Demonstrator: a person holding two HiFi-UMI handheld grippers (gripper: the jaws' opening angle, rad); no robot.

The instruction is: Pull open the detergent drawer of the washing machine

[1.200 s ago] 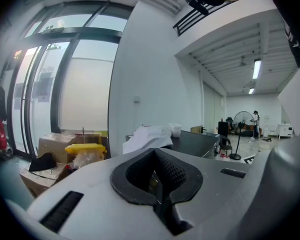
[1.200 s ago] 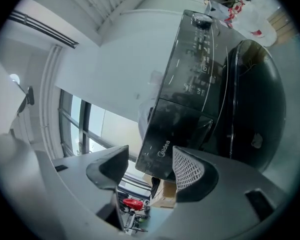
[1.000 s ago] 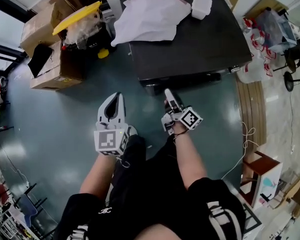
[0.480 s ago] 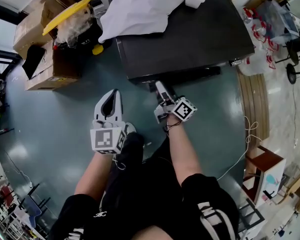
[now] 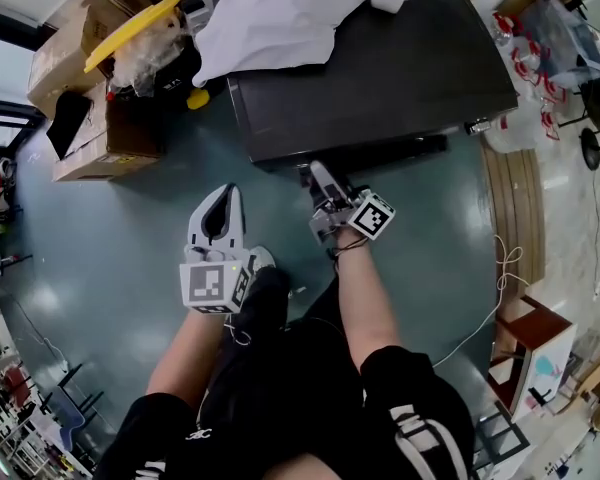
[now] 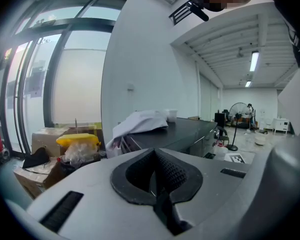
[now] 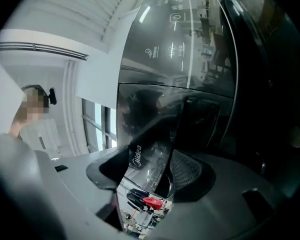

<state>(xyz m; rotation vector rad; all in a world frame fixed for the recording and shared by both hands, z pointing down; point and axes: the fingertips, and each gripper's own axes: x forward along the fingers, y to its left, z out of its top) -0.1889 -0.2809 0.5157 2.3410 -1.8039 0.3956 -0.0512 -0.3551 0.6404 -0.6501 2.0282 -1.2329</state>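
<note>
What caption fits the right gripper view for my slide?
Right gripper, jaws clamped on the glossy Midea detergent drawer of the dark washing machine.

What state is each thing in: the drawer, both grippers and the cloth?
drawer: gripped at its front; how far out, unclear.
right gripper: shut on the drawer.
left gripper: shut, empty.
cloth: crumpled, lying on the washer.
</note>
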